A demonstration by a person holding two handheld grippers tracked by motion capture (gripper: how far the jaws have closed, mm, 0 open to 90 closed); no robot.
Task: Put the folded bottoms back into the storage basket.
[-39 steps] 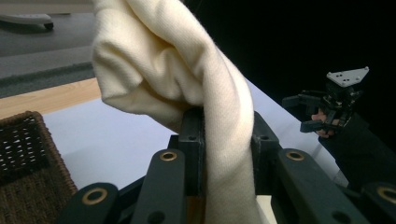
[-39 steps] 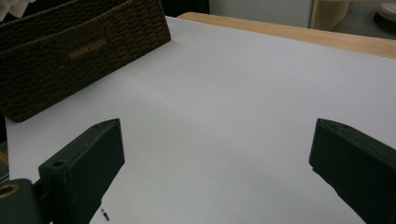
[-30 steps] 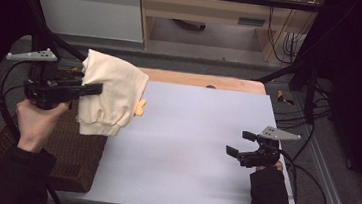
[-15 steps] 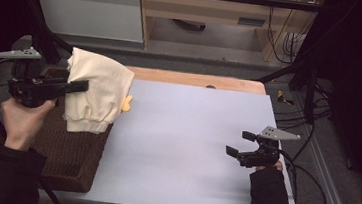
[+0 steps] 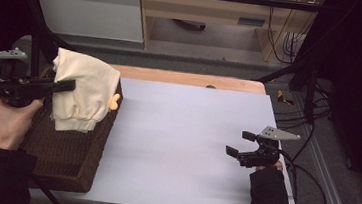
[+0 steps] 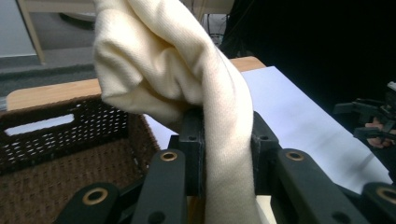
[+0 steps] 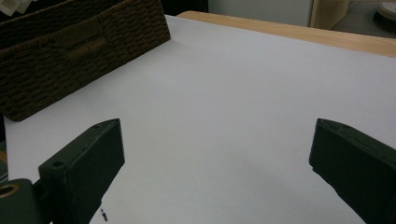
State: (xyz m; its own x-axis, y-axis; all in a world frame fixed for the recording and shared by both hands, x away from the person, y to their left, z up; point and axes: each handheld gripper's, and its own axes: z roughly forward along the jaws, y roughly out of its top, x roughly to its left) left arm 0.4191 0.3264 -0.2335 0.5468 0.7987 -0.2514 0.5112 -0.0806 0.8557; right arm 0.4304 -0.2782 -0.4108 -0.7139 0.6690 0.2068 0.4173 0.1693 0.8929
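Across the desk (image 5: 184, 147) a pale sheet covers nearly the whole top, with a strip of bare wood showing along the far edge; its wide bare middle suggests the work is one of clearing things off into storage. At the desk's left edge stands a dark woven basket (image 5: 63, 156), set with its open top up and within easy reach of the left hand, which looks like the place meant to receive things. Above the basket's far end hangs a cream cloth garment (image 5: 81, 95), bunched and drooping, with a small orange patch at its right side; it is gathered into a thick fold so that one pinch can carry all of it. The left tool (image 5: 65, 86) is clamped on that fold, the fabric squeezed between its jaws in the left gripper view, and held level so the cloth hangs free over the basket rather than dragging on the rim. The right tool (image 5: 237, 143) rests low near the desk's right edge, jaws wide and holding nothing, apparently waiting out of the way.
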